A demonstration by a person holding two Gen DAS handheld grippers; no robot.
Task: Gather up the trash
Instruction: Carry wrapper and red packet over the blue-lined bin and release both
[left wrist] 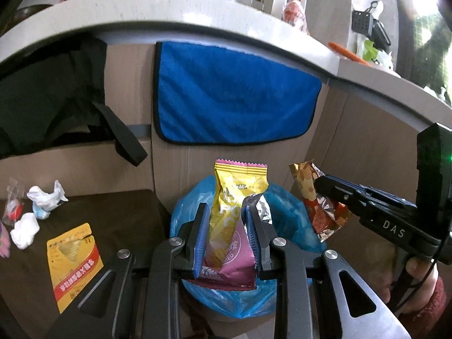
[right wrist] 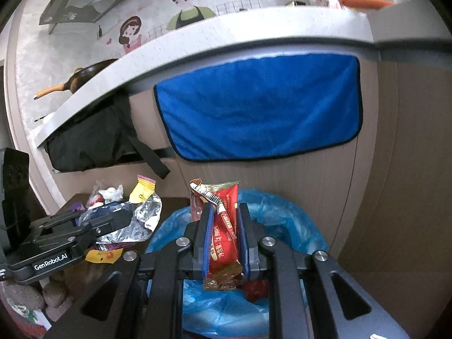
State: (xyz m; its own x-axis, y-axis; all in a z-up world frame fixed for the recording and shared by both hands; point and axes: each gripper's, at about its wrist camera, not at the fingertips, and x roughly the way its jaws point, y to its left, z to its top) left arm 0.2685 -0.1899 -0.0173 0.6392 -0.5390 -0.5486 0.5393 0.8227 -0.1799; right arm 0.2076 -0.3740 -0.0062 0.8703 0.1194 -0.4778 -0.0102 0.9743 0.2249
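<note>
My left gripper [left wrist: 226,212] is shut on a yellow and pink snack wrapper [left wrist: 234,214] and holds it over a bin lined with a blue bag [left wrist: 291,220]. The right gripper [left wrist: 320,182] comes in from the right in the left wrist view, shut on a red and gold wrapper [left wrist: 322,214] above the bin's right rim. In the right wrist view that gripper [right wrist: 224,212] pinches the red wrapper [right wrist: 226,231] over the blue bag [right wrist: 282,212]. The left gripper [right wrist: 124,214] appears there at the left with the crumpled foil wrapper [right wrist: 144,212].
A dark brown stool [left wrist: 118,220] left of the bin carries a yellow packet [left wrist: 73,260], white crumpled tissues [left wrist: 45,200] and small candy wrappers [left wrist: 12,209]. Behind are a blue cloth [left wrist: 234,93], a black bag [left wrist: 56,96], a counter edge [left wrist: 197,11] and wood panels. A hand [left wrist: 418,279] grips the right tool.
</note>
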